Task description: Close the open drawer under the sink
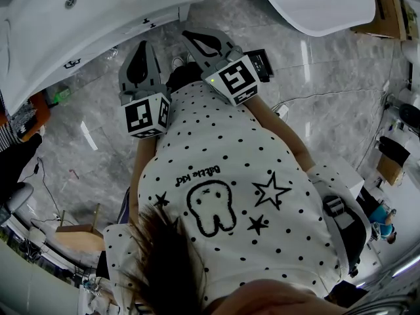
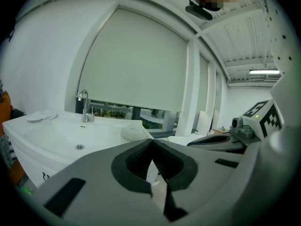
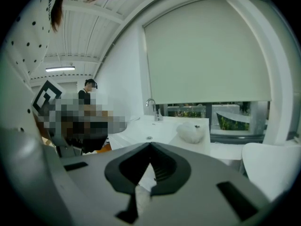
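Fingers of both grippers were pressed together on nothing: the left gripper (image 1: 140, 46) and the right gripper (image 1: 189, 35) hung side by side near our dotted white shirt (image 1: 262, 149), pointing toward the far side. The white ceramic sink (image 1: 39, 38) stood at far left, apart from both tips, with its chrome tap (image 2: 84, 105) at the far rim. The drawer belongs beneath it. We saw only a strip of white cabinet front (image 1: 147, 20) under the basin edge and could not tell whether the drawer stood out or sat flush. The scene therefore fitted a drawer waiting for a push as well as one already home. If it stood out, we judged that shut tips could skid across so smooth a front. An off-centre push could skew it on its runners, and a hard shove could slam it.
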